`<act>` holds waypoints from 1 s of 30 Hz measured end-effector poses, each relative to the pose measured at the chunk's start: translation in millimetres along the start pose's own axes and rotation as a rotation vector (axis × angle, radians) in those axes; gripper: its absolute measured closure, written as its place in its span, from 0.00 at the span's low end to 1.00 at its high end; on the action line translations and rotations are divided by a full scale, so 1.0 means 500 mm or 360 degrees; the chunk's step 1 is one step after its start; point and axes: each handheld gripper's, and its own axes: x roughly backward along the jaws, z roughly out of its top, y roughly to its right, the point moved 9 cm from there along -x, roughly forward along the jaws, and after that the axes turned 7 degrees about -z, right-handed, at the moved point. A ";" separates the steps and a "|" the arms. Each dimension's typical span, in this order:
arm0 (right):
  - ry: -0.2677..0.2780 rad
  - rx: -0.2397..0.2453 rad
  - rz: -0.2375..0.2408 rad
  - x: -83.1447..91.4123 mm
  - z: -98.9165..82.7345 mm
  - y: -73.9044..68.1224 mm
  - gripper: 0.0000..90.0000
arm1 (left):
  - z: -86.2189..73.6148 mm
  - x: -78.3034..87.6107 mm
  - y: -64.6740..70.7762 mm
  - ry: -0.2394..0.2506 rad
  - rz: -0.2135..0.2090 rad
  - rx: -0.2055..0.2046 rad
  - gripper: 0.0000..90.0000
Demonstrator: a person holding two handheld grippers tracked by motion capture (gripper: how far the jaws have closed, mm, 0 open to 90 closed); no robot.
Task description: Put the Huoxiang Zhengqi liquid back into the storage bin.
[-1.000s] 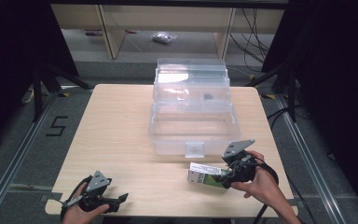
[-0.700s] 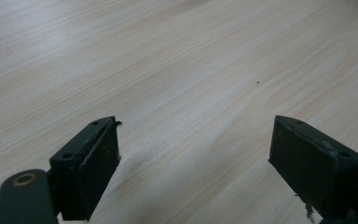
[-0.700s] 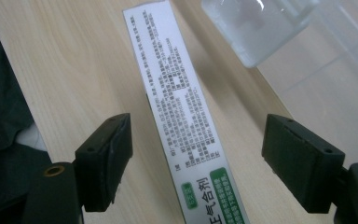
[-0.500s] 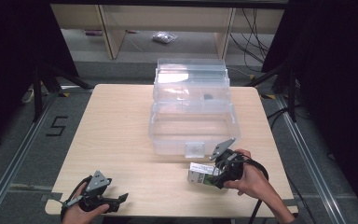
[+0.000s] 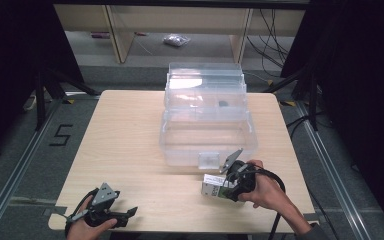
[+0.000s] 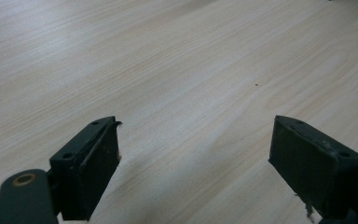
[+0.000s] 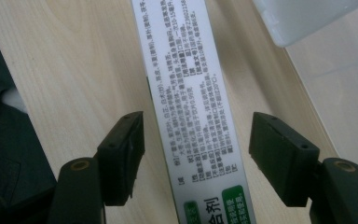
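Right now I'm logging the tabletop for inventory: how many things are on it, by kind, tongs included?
Clear plastic bins: 1
White printed cartons: 1
Handheld tongs: 2, the left tongs open over bare wood, the right tongs open around the carton
Total: 4

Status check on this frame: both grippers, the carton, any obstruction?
Left gripper open, idle over bare wooden table. Right gripper open, straddling white printed carton, not clamped. Clear plastic storage box close behind.
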 end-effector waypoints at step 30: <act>-0.0102 0.0243 0.0026 0.009 0.018 0.006 0.72 | -0.001 0.001 0.001 -0.0010 -0.0005 0.0000 0.17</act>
